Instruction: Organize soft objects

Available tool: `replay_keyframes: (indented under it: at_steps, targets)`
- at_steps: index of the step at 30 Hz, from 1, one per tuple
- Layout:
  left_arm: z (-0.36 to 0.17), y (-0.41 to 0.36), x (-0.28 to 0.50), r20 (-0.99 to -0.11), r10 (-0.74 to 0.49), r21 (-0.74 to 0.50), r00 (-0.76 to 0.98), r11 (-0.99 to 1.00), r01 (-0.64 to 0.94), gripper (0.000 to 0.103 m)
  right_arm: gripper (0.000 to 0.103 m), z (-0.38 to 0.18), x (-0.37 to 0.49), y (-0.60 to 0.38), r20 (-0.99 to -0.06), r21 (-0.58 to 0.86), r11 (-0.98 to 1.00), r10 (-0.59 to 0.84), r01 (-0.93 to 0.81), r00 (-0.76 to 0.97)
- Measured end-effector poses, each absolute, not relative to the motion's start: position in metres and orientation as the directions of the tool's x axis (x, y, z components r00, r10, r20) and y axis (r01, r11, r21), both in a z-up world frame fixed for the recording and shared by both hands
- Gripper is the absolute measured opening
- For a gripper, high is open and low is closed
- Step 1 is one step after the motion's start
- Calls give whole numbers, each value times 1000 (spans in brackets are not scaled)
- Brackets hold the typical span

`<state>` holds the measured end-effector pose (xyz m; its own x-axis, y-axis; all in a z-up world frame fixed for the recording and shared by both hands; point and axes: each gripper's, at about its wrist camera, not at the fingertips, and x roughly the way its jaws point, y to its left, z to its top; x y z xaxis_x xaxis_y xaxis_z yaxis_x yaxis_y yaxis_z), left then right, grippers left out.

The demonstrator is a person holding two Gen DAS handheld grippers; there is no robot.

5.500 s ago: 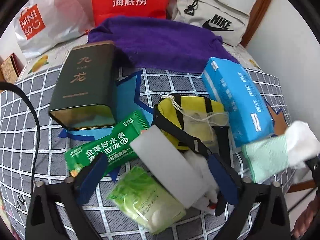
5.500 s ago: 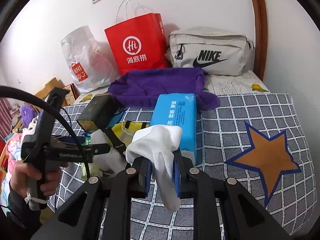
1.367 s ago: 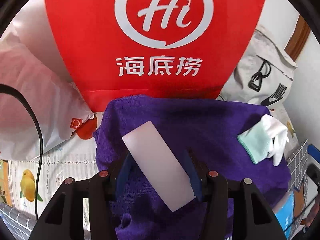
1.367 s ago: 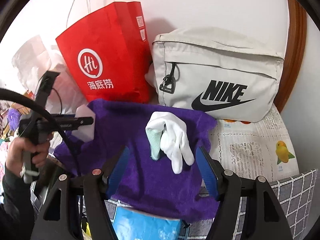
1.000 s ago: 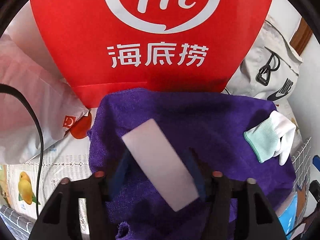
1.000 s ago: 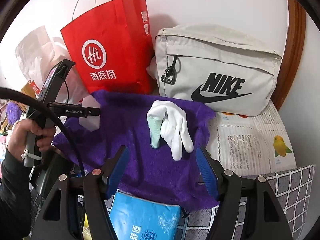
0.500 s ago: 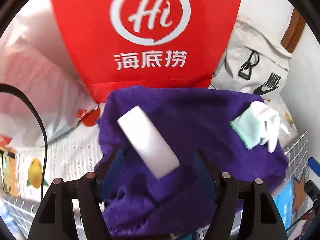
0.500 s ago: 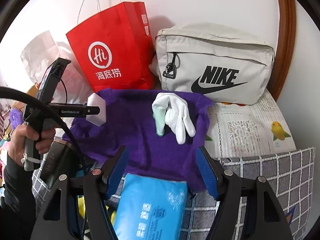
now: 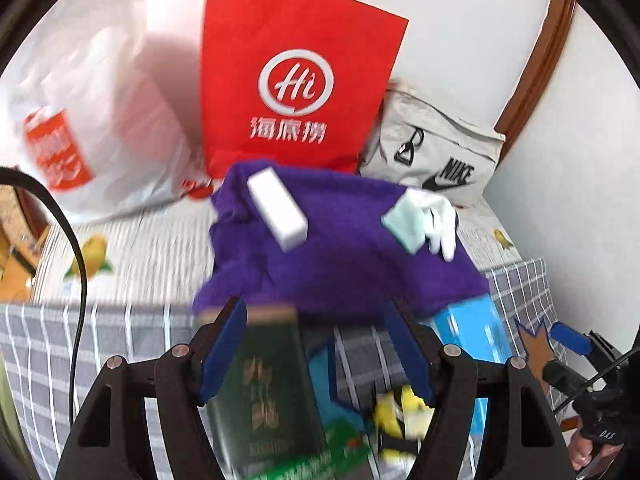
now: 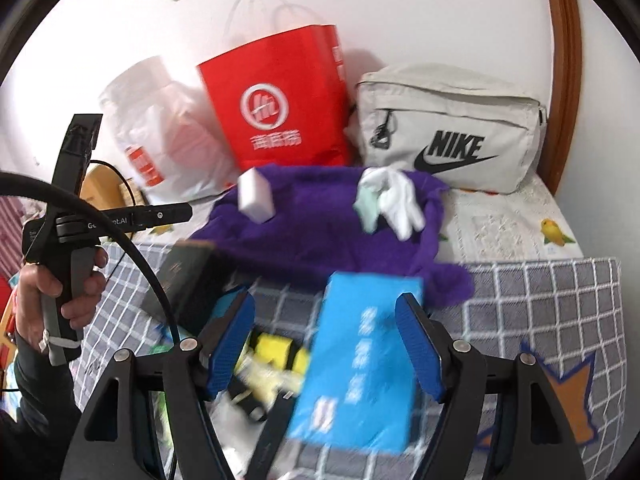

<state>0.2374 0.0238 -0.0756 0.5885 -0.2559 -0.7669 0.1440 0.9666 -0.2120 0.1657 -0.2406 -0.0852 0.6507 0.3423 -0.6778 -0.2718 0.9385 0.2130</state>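
Note:
A purple towel (image 9: pixel 340 256) lies spread at the head of the bed. On it rest a white sponge block (image 9: pixel 276 208) at the left and a white glove with a mint cuff (image 9: pixel 424 220) at the right; both also show in the right wrist view, sponge block (image 10: pixel 256 196) and glove (image 10: pixel 392 200). My left gripper (image 9: pixel 316 306) is open and holds nothing, well back from the towel, over a dark green tin (image 9: pixel 264 392). My right gripper (image 10: pixel 324 300) holds nothing and its jaws are opening; a blue tissue pack (image 10: pixel 360 360) lies on the bed beyond them.
A red paper bag (image 9: pixel 296 92), a white plastic bag (image 9: pixel 92 128) and a grey Nike bag (image 10: pixel 448 128) stand against the wall behind the towel. A yellow pouch (image 10: pixel 276 356) and a green packet (image 9: pixel 320 460) lie on the checked bedspread. The wall and a wooden frame close off the right.
The left gripper opened off the sponge block and left it on the towel. Both grippers drew back from the towel, bringing the tin, the tissue pack and the bedspread into view.

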Motion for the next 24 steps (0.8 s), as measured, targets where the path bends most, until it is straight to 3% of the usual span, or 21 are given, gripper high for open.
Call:
replay_keyframes:
  at_steps: [10, 13, 19, 22, 24]
  targets:
    - [-105, 64, 155, -812, -201, -226, 548, 974, 24, 70, 72, -134, 129, -165, -729, 182, 876, 426, -447, 536]
    - [-118, 78, 142, -825, -177, -218, 536, 976, -13, 70, 60, -154, 135, -145, -758, 154, 869, 410, -471, 507]
    - [-136, 99, 120, -832, -172, -235, 528, 970, -54, 70, 56, -173, 148, -123, -782, 133, 860, 397, -493, 481]
    - [-138, 101, 113, -834, -169, -227, 525, 973, -48, 70, 34, -186, 155, -115, -811, 120, 858, 375, -500, 449]
    - [-139, 103, 112, -832, -179, -237, 525, 971, -44, 70, 28, -187, 156, -116, -809, 119, 856, 378, -504, 451]
